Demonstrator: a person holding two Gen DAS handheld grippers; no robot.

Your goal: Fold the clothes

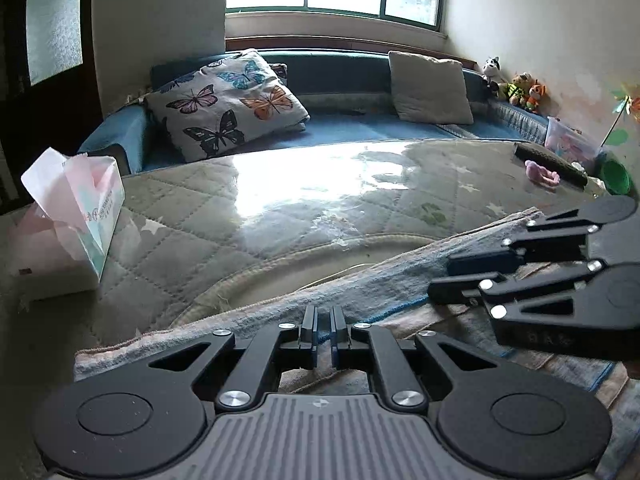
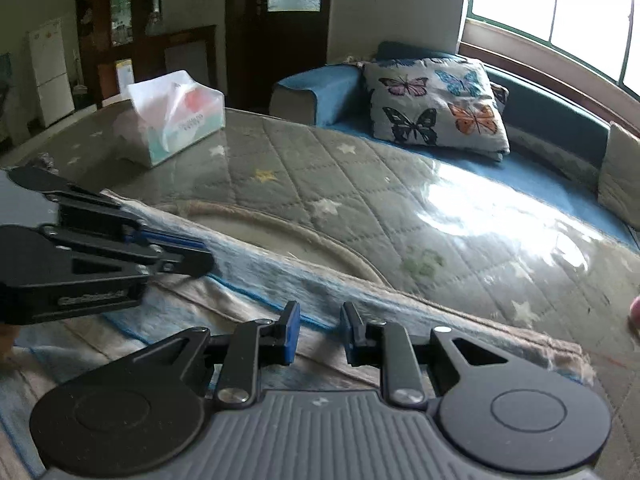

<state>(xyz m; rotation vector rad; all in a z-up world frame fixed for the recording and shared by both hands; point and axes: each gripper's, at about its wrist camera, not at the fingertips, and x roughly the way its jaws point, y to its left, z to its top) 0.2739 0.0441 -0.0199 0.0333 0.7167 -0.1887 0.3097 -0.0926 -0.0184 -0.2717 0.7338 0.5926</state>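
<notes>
A pale blue and beige cloth (image 1: 360,288) with thin blue lines lies folded lengthwise near the front of the quilted, glossy table cover (image 1: 280,200). In the left wrist view my left gripper (image 1: 324,314) sits at the cloth's far folded edge. Its jaws are almost together, with cloth in the narrow gap. My right gripper (image 1: 440,278) rests over the same cloth to the right. In the right wrist view my right gripper (image 2: 321,312) has its blue pads clearly apart over the cloth (image 2: 400,312), which lies flat beneath them. The left gripper (image 2: 206,254) reaches in from the left.
A tissue box (image 1: 80,216) stands at the table's left. A dark bar-shaped object (image 1: 552,162) and a small pink item (image 1: 540,174) lie at the far right. Behind the table is a blue sofa with a butterfly pillow (image 1: 224,104), a plain cushion (image 1: 430,88) and plush toys (image 1: 516,88).
</notes>
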